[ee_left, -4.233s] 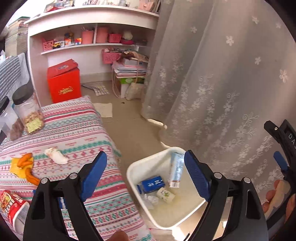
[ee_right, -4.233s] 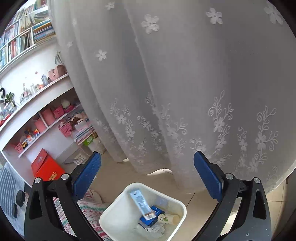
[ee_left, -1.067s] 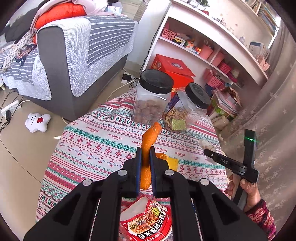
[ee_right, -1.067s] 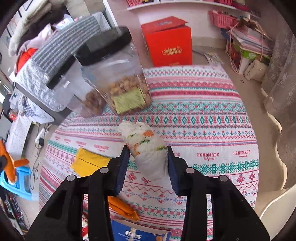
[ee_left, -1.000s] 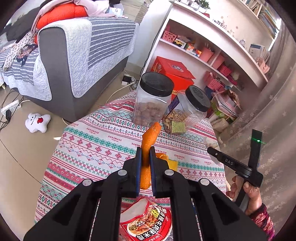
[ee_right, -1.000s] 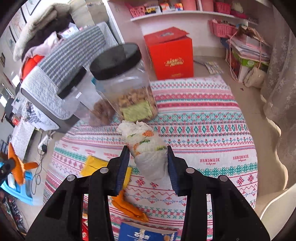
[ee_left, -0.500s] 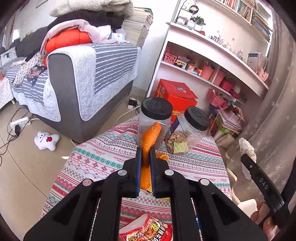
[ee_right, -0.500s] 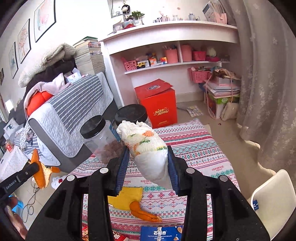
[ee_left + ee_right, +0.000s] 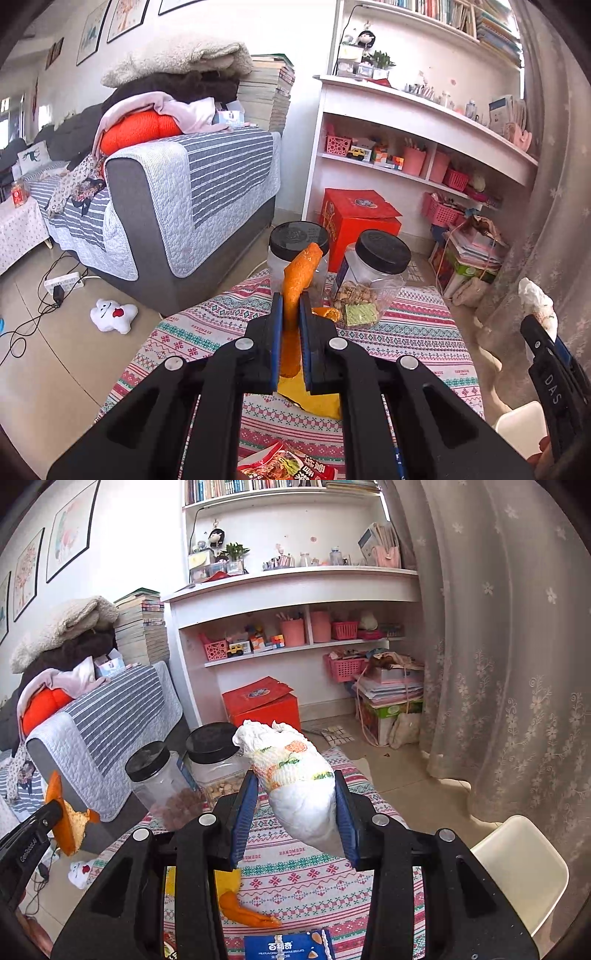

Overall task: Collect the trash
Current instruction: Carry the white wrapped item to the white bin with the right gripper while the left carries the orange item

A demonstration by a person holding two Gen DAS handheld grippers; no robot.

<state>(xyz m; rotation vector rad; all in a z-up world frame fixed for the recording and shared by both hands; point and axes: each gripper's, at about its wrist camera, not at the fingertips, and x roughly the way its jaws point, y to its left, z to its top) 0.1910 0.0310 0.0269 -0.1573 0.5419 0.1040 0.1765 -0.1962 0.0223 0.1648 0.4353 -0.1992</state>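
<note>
My left gripper (image 9: pixel 291 301) is shut on an orange peel (image 9: pixel 300 273) and holds it above the table with the patterned cloth (image 9: pixel 410 339). My right gripper (image 9: pixel 294 781) is shut on a crumpled white tissue wad (image 9: pixel 291 771) with coloured print, also held above the table. The tissue also shows at the right edge of the left wrist view (image 9: pixel 537 302). The peel also shows at the left of the right wrist view (image 9: pixel 64 819). A white bin (image 9: pixel 524 864) stands on the floor to the right of the table. More orange peel (image 9: pixel 245 912) lies on a yellow sheet (image 9: pixel 314 398).
Two clear jars with black lids (image 9: pixel 373 280) (image 9: pixel 297 247) stand at the table's far edge. A red snack packet (image 9: pixel 291 467) and a blue biscuit box (image 9: pixel 288 947) lie near me. A grey sofa (image 9: pixel 177 206), white shelves (image 9: pixel 424 147), a red box (image 9: pixel 264 703) and a curtain (image 9: pixel 517 646) surround the table.
Both grippers have risen from the table with their loads and tilted up towards the room. Earlier still, both were open over the bin.
</note>
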